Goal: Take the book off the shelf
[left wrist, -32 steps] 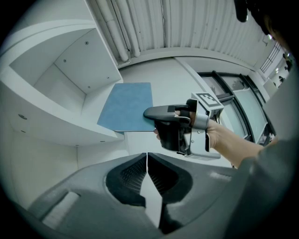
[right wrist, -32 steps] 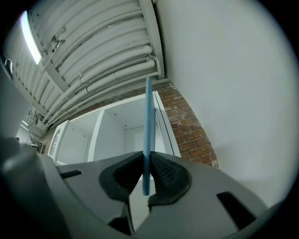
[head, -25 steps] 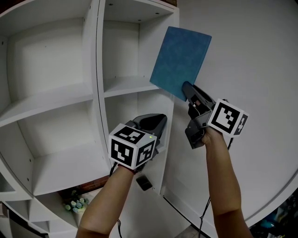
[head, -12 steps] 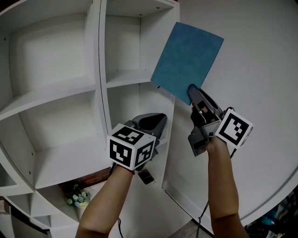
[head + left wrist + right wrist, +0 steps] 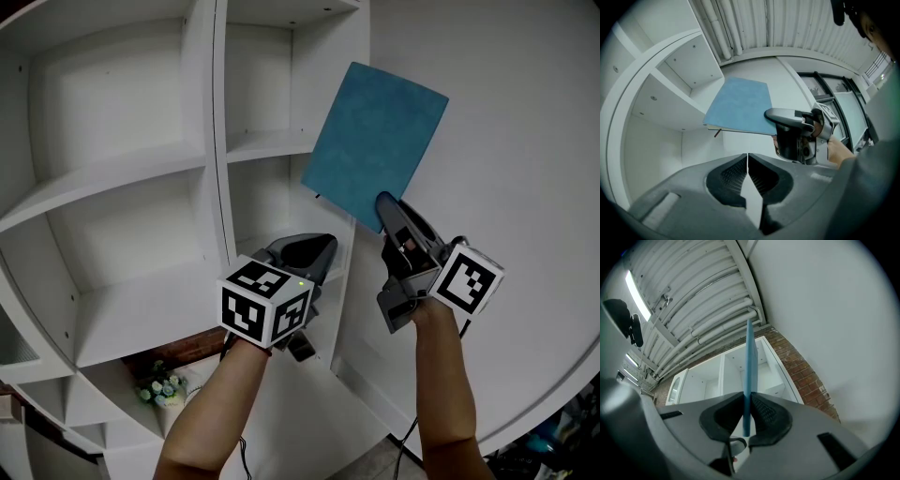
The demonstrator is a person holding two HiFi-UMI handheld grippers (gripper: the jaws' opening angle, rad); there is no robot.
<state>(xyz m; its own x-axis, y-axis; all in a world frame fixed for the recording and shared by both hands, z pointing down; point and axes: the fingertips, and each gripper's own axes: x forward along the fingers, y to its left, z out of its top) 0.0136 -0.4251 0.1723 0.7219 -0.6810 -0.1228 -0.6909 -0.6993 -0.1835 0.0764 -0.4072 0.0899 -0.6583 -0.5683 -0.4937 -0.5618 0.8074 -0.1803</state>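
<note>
**Right gripper** [image 5: 384,202]: jaws closed on the book [image 5: 375,141], pinching its lower near corner. In the right gripper view the thin blue edge [image 5: 749,362] stands straight up between the two pads [image 5: 761,414].

**Book**: thin, with a blue cover. It is held in the air before the white wall [image 5: 525,187], just right of the shelf unit [image 5: 217,159], and rests on no board. Its long axis runs from the right gripper upward and far, leaning slightly right. Its left corner sits across the unit's right side panel in the head view; whether they touch cannot be told.

**Left gripper** [image 5: 307,249]: jaws together with nothing between them [image 5: 747,174]. It is lower than the book and to its left, in front of the unit's right column. In its own view the book [image 5: 738,105] lies above and apart.

**Shelf unit**: white, with every visible compartment bare.

**Status (judged)**: the book appears to be out of the shelf, carried by the right hand alone. Any further withdrawal would go right and near, to keep the left corner off the panel.
</note>
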